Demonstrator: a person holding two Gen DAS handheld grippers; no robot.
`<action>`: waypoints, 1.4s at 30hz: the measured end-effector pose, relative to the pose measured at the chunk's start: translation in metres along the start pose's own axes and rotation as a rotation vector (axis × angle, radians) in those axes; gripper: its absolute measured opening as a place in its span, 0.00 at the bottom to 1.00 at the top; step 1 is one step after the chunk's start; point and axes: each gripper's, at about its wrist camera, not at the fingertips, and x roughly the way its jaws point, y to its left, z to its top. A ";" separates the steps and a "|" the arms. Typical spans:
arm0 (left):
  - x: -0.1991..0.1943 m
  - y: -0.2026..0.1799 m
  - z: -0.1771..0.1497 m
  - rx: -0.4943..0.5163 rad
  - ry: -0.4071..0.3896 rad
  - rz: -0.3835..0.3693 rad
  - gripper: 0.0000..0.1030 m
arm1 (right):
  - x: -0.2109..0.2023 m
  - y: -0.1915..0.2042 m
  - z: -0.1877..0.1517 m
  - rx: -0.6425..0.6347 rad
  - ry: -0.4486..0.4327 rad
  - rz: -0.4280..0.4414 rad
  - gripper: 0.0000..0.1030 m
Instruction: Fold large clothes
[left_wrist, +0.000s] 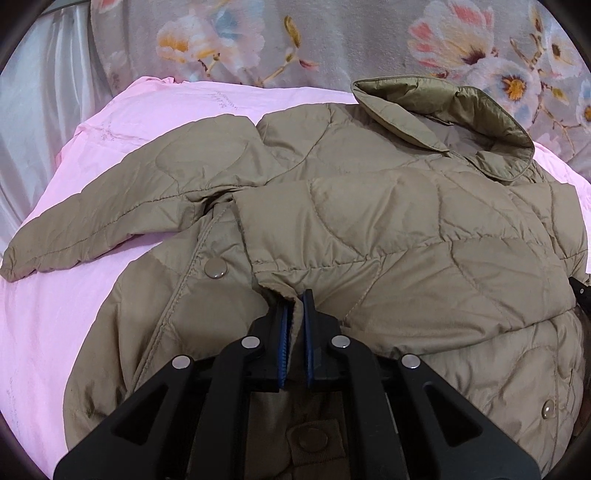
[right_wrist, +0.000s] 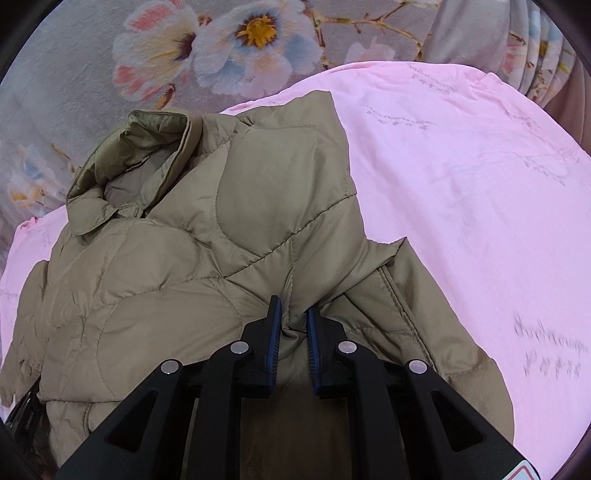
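A khaki quilted jacket (left_wrist: 369, 221) lies on a pink sheet (left_wrist: 55, 314), collar (left_wrist: 461, 122) at the far side. One sleeve is folded across the chest; the other sleeve (left_wrist: 92, 229) stretches out to the left. My left gripper (left_wrist: 295, 299) is shut on the cuff edge of the folded sleeve. In the right wrist view the jacket (right_wrist: 184, 258) fills the left and middle. My right gripper (right_wrist: 294, 310) is shut on a bunched fold of the jacket's fabric near the shoulder.
A grey floral blanket (left_wrist: 332, 40) lies beyond the pink sheet; it also shows in the right wrist view (right_wrist: 110, 55). Pale curtain fabric (left_wrist: 44, 110) hangs at the far left. Bare pink sheet (right_wrist: 480, 203) spreads to the right of the jacket.
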 end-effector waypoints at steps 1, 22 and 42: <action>-0.003 0.001 -0.004 0.005 0.001 0.002 0.06 | -0.005 -0.001 -0.005 0.002 0.000 -0.002 0.10; -0.057 0.015 -0.053 0.040 -0.020 0.067 0.25 | -0.070 -0.006 -0.054 -0.084 0.039 -0.046 0.31; -0.085 0.178 -0.055 -0.302 -0.079 -0.038 0.79 | -0.076 0.160 -0.113 -0.422 0.058 0.093 0.11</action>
